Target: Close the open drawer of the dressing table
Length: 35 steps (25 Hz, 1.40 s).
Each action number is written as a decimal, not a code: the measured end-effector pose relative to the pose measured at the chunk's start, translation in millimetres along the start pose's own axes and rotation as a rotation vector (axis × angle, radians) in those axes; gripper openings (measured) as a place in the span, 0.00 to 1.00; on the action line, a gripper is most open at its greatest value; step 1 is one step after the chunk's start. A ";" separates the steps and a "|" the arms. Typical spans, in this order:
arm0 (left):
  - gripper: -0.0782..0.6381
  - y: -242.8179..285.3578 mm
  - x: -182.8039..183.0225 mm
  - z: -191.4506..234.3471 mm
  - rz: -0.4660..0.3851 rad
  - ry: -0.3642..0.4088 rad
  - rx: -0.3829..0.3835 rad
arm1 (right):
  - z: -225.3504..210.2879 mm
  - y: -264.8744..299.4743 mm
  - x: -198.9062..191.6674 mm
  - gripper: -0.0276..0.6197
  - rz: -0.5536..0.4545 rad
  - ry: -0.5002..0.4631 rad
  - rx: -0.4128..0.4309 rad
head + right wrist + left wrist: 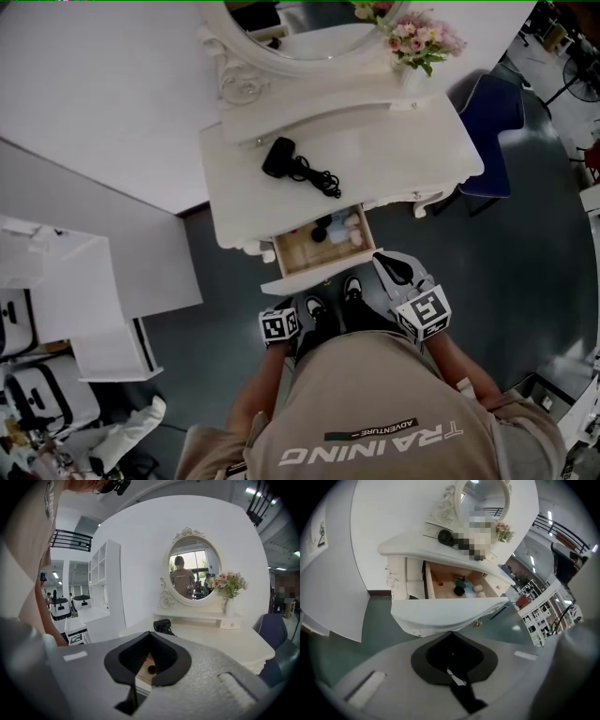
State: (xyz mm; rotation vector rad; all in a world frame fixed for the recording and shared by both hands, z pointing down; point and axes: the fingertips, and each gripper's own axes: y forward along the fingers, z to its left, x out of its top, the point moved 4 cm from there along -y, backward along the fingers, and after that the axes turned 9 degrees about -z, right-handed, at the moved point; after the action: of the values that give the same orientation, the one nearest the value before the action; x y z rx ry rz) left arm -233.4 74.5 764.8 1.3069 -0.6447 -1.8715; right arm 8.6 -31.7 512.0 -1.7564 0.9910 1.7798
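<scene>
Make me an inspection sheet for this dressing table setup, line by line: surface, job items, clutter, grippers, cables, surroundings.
Surface: white dressing table top, mostly bare.
Job's things: drawer pulled open, small items inside; drawer front faces the person.
Clutter: black hair dryer on the top; flowers beside the oval mirror.
Grippers: left gripper and right gripper, jaws together, nothing held, both in front of the drawer.
Cables: hair dryer cord lying loose on the top.
Surroundings: blue chair to the right, white shelving to the left, grey floor.
</scene>
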 end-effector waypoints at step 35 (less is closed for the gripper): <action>0.13 50.8 74.2 28.5 -0.040 -0.057 0.021 | -29.7 54.9 -0.5 0.05 0.029 0.037 0.021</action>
State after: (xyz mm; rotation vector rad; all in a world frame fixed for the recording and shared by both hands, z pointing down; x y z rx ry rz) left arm -259.8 -15.7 771.6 1.2922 -0.6739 -1.9455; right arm -12.7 -89.1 524.3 -1.7768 1.0512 1.7540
